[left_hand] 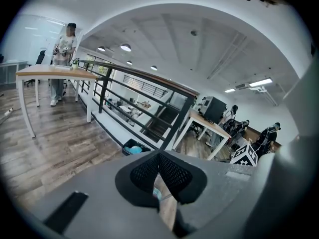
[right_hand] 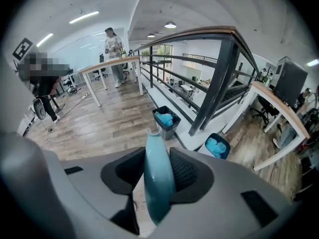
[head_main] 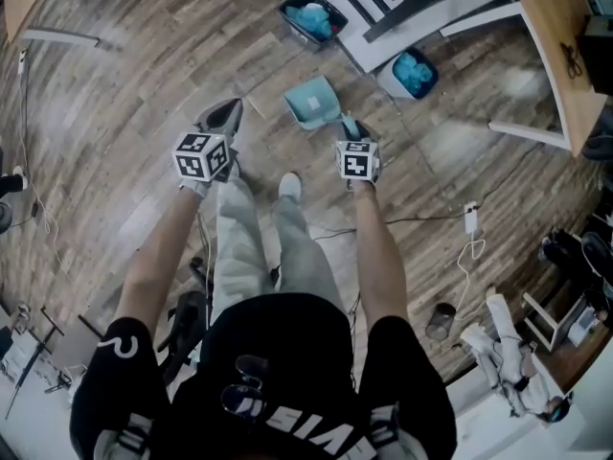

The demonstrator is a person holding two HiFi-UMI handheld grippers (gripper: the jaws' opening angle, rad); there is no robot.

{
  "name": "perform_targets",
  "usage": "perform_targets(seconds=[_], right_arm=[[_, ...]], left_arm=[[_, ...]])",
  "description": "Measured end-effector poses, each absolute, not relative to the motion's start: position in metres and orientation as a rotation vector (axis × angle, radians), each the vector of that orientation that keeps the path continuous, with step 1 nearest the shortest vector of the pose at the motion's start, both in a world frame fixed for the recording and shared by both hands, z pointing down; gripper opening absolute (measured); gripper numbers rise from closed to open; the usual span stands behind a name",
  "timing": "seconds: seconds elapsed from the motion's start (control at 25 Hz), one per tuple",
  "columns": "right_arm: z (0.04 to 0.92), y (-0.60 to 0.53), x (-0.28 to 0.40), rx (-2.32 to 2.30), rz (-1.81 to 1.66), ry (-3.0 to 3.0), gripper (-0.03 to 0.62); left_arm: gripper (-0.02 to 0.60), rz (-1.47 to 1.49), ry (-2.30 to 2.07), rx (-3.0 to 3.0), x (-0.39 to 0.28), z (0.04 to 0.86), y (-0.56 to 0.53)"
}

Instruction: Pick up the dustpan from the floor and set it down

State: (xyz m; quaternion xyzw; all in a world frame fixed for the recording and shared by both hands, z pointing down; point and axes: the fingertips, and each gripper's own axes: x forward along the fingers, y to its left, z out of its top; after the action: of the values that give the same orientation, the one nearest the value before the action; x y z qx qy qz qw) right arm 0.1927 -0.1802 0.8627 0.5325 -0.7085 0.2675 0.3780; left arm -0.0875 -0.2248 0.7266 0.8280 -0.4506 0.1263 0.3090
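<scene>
Dustpan (head_main: 312,102): teal, at upper centre of the head view, its open scoop turned toward the top of the frame; whether it touches the floor (head_main: 134,75) or hangs just above it cannot be told.
Handle (right_hand: 158,183): a slim teal stem that rises from the bottom centre of the right gripper view and ends in a notched tip.
Right hand-held gripper (head_main: 351,134): right of centre in the head view, pointing steeply down, with its marker cube (head_main: 357,160) facing the camera. In its own view its jaws stand narrow and clamp the handle of the dustpan from both sides.
Left hand-held gripper (head_main: 228,111): left of centre in the head view, level with the other and well apart from the dustpan. In its own view (left_hand: 159,158) the two mesh pads meet at their tips and carry nothing.
Bins: two dark ones holding blue material, one at the top centre of the head view (head_main: 313,15), one to its lower right (head_main: 414,73), both beside the white base of the railing (right_hand: 219,78).
Floor: grey-brown wood planks, with a white cable and plug (head_main: 470,220) at centre right of the head view.
Table (head_main: 560,56): wooden top on white legs, at the upper right edge of the head view.
Person: light trousers and a white shoe (head_main: 289,185) between the two arms.
</scene>
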Motion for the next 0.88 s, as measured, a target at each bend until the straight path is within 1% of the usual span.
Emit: perform_targets(seconds=[0.16,0.32,0.56,0.76,0.88], right_arm=[[0.868,-0.165,0.2,1.352,0.737,-1.778,0.144],[0.856,-0.166,0.201,1.388,0.736,-1.778,0.149],[0.795,-0.18,0.198,1.448,0.691,-1.862,0.145],[0.704,-0.198,0.184,1.5,0.601,-2.015,0.091],[0.651,-0.201,0.177,1.521,0.539,-2.105,0.045]], left_arm=[[-0.003,0.335,-1.179,2.194,-0.079,0.723,-0.219],[-0.003,0.334,-1.19,2.21,-0.076,0.711,-0.222],[-0.003,0.294,-1.206,2.257,-0.063,0.663,-0.222],[-0.003,0.232,-1.202,2.36,-0.051,0.596,-0.213],[-0.003,0.194,-1.225,2.4,-0.051,0.559,-0.204]])
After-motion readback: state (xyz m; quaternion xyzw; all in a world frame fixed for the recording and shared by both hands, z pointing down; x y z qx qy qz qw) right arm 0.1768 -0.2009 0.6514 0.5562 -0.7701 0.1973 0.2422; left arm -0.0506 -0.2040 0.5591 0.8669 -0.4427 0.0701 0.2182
